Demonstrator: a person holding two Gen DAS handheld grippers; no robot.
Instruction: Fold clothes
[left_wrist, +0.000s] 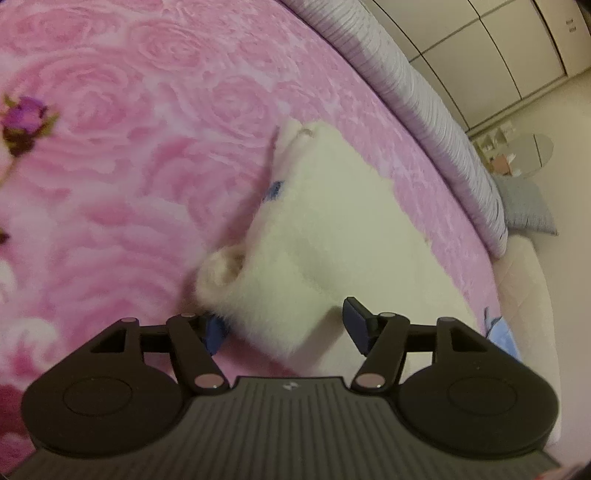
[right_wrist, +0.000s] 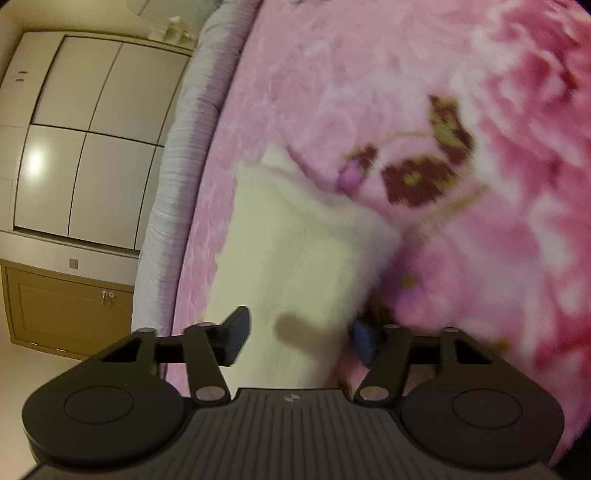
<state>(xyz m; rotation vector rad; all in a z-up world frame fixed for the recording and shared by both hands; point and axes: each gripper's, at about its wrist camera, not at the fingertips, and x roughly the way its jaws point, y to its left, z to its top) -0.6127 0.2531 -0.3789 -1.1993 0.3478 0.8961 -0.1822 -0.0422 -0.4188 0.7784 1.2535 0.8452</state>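
A fluffy white garment (left_wrist: 325, 229) lies on the pink rose-patterned bedspread (left_wrist: 147, 110), with a sleeve cuff (left_wrist: 225, 269) at its left side. My left gripper (left_wrist: 288, 328) is open, its fingers astride the garment's near folded edge. In the right wrist view the same white garment (right_wrist: 295, 251) lies on the bedspread (right_wrist: 461, 110). My right gripper (right_wrist: 299, 336) is open, its jaws on either side of the garment's near edge. The right finger is partly hidden by fabric and blur.
A grey ribbed bed edge (left_wrist: 436, 122) runs along the bedspread. White wardrobe doors (right_wrist: 92, 140) and a wooden cabinet (right_wrist: 66, 310) stand beyond the bed. A grey cushion (left_wrist: 524, 206) and a light blue cloth (left_wrist: 502, 332) lie at the right.
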